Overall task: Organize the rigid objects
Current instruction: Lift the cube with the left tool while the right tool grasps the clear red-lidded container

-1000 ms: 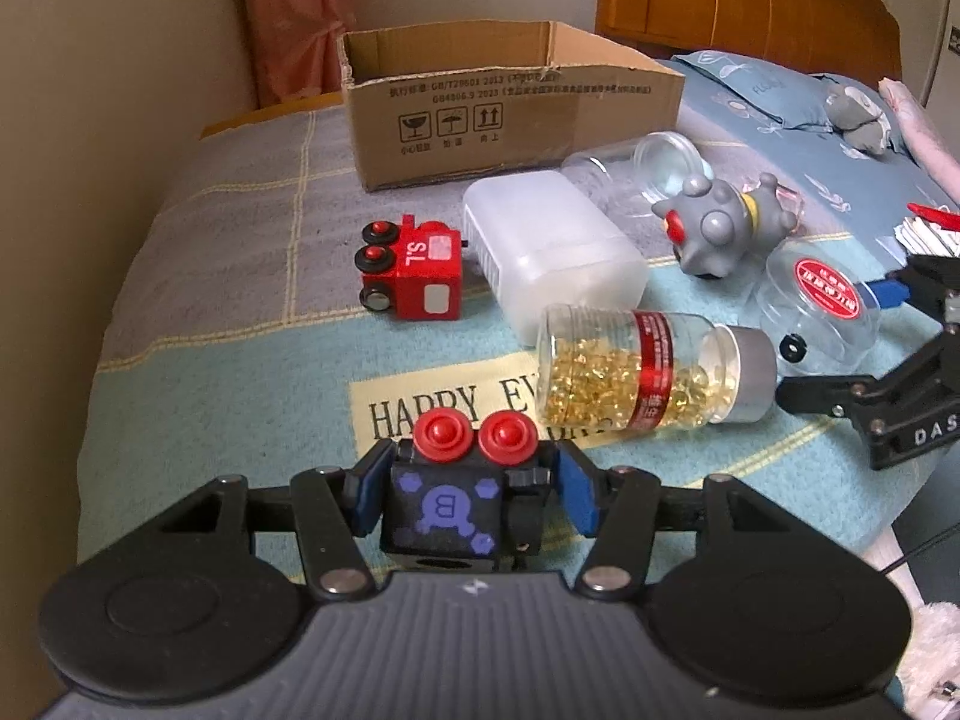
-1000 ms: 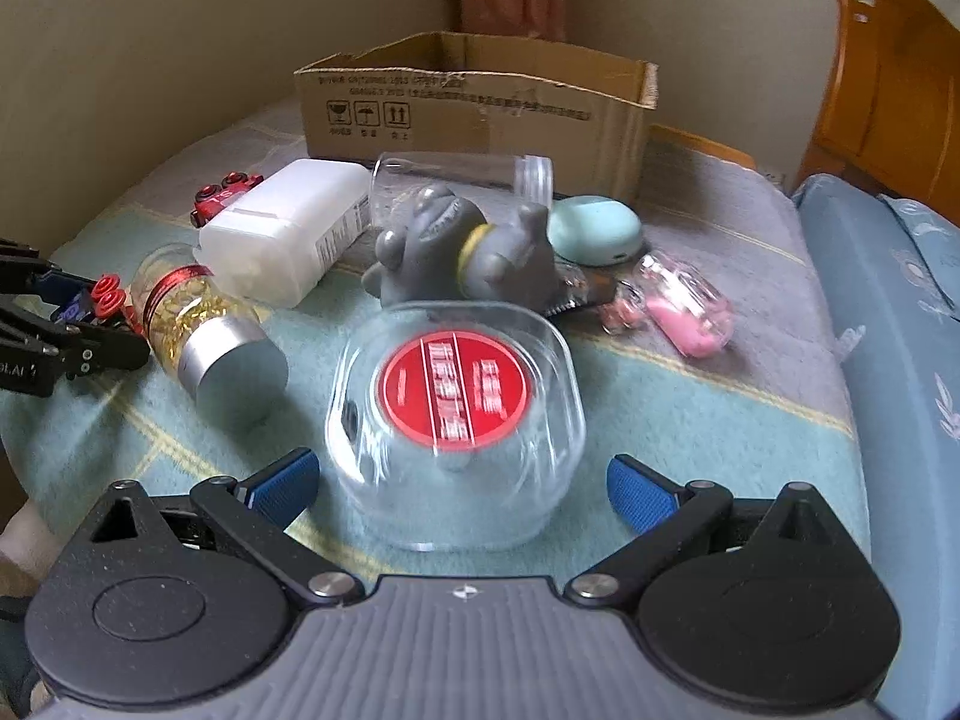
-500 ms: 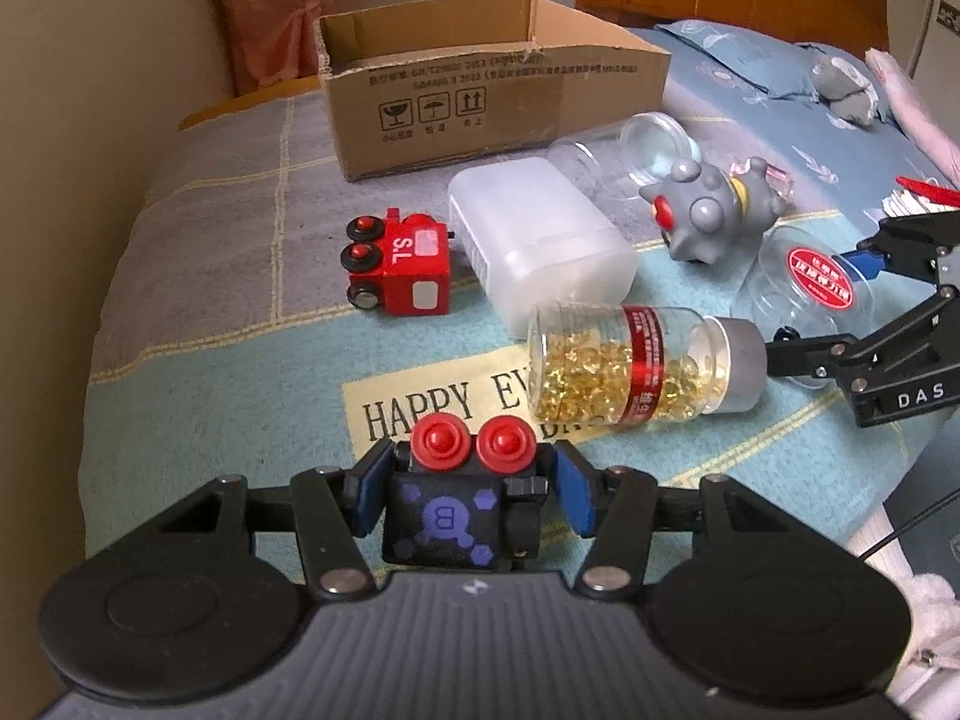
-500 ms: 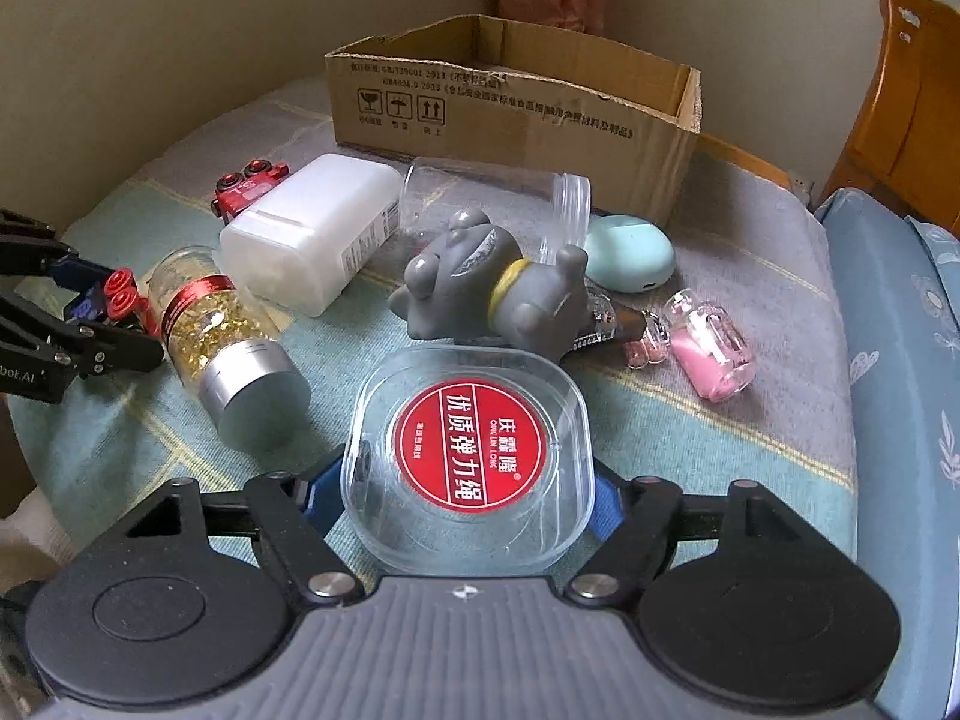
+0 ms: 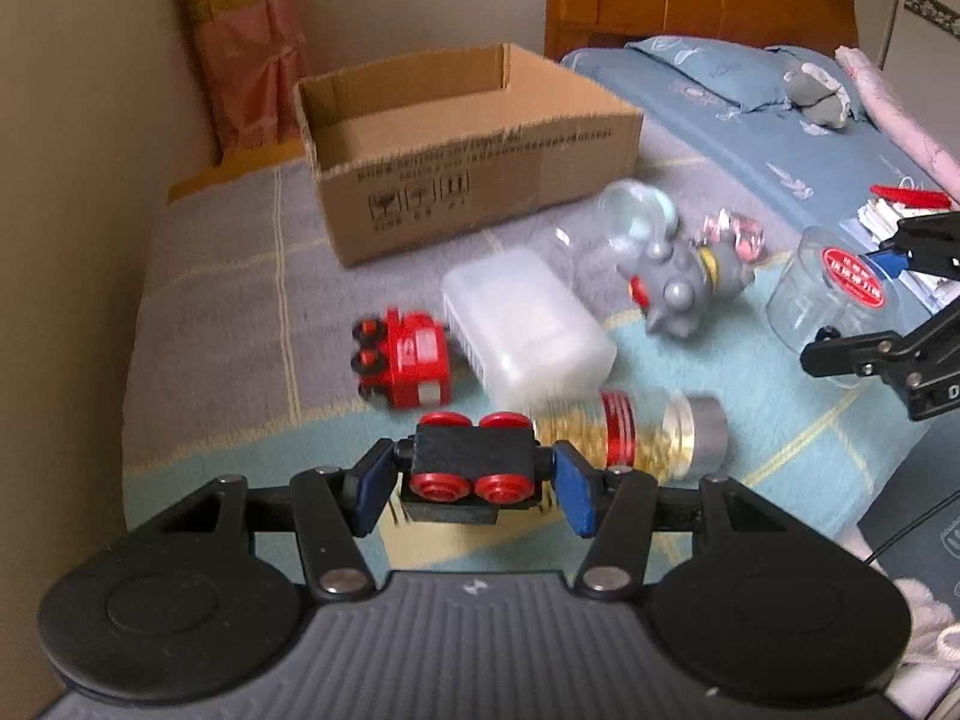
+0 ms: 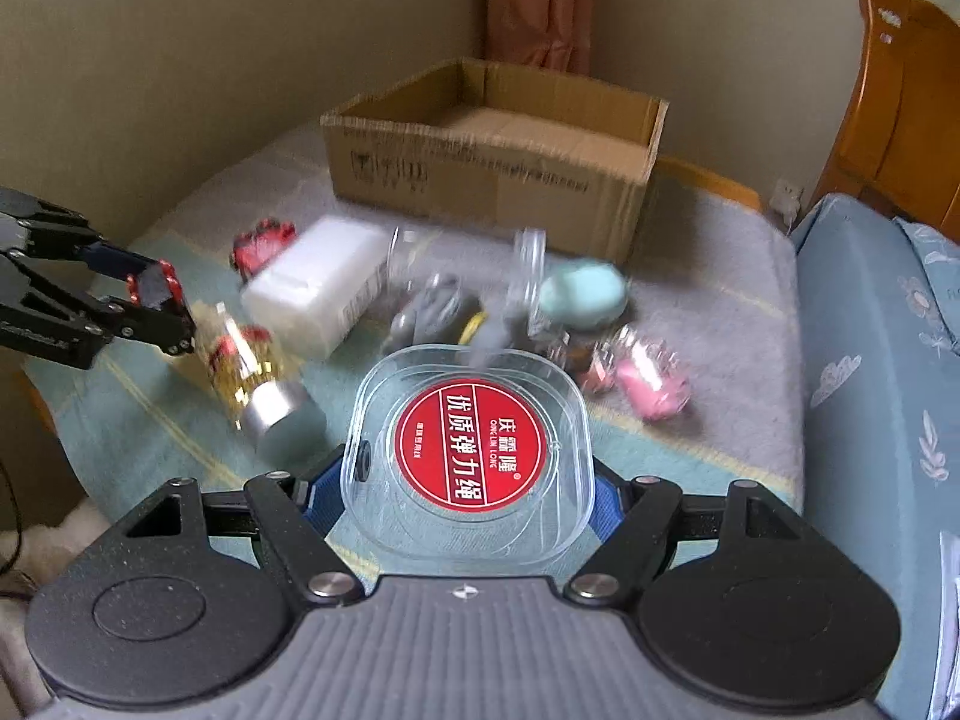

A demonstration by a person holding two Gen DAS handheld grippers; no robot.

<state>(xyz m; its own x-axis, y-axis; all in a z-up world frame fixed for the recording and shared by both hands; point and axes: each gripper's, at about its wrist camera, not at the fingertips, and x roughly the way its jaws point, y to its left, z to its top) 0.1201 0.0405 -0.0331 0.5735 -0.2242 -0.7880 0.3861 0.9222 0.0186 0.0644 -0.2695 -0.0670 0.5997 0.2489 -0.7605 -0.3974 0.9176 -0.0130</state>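
Observation:
My left gripper [image 5: 471, 480] is shut on a small black toy car [image 5: 468, 456] with red wheels, held above the blanket with its wheels facing the camera. The right wrist view shows that left gripper [image 6: 159, 300] and the toy car [image 6: 150, 287] at the left. My right gripper [image 6: 465, 501] is shut on a clear square plastic container [image 6: 468, 444] with a round red label, lifted off the blanket. The left wrist view shows that container [image 5: 840, 294] between the right gripper's fingers [image 5: 888, 258]. An open cardboard box [image 5: 474, 180] stands behind the objects.
On the blanket lie a red toy train [image 5: 408, 360], a white plastic box [image 5: 528, 330], a bottle of golden capsules [image 5: 630, 432], a grey toy [image 5: 684, 288], a clear jar [image 5: 624, 216], a teal case [image 6: 582, 294] and a pink item [image 6: 651, 384]. A wall runs along the left.
My right gripper shut on the clear container and lifted it. My left gripper rose with the toy car, which has turned so its wheels face the camera.

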